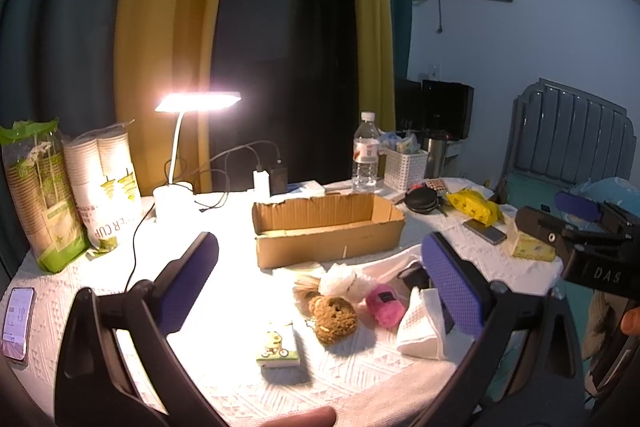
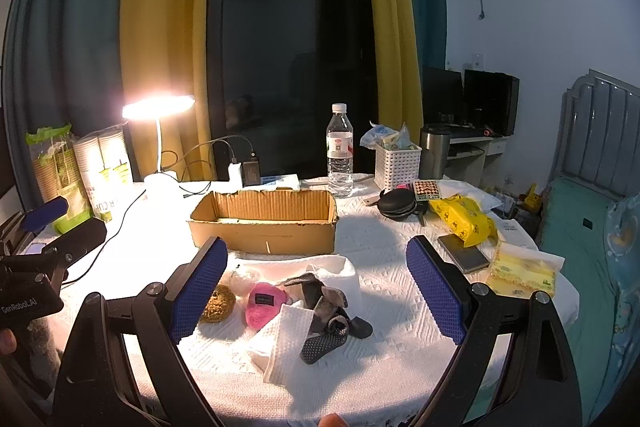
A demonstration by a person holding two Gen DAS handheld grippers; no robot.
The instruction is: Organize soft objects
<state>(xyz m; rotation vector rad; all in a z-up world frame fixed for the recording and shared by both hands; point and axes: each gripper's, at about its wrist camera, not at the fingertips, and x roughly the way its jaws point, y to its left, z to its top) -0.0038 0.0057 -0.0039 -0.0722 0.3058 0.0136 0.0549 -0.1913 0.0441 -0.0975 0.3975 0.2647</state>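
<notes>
An open cardboard box (image 1: 328, 227) (image 2: 266, 223) stands mid-table. In front of it lies a pile of soft things: a pink plush (image 1: 385, 303) (image 2: 264, 303), a brown round scrubber (image 1: 335, 319) (image 2: 218, 303), a white puff (image 1: 344, 281), folded white cloths (image 1: 424, 327) (image 2: 292, 335) and grey socks (image 2: 328, 311). A small tissue pack (image 1: 279, 347) lies nearer. My left gripper (image 1: 316, 291) is open and empty above the pile's left side. My right gripper (image 2: 316, 291) is open and empty above the socks and cloths.
A lit desk lamp (image 1: 198, 103), cup sleeves (image 1: 106, 183), a water bottle (image 2: 340, 155), a white basket (image 2: 398, 161), a yellow packet (image 2: 464, 219), a phone (image 2: 464, 253) and a tissue box (image 2: 520, 273) ring the table. A bed (image 2: 592, 227) stands right.
</notes>
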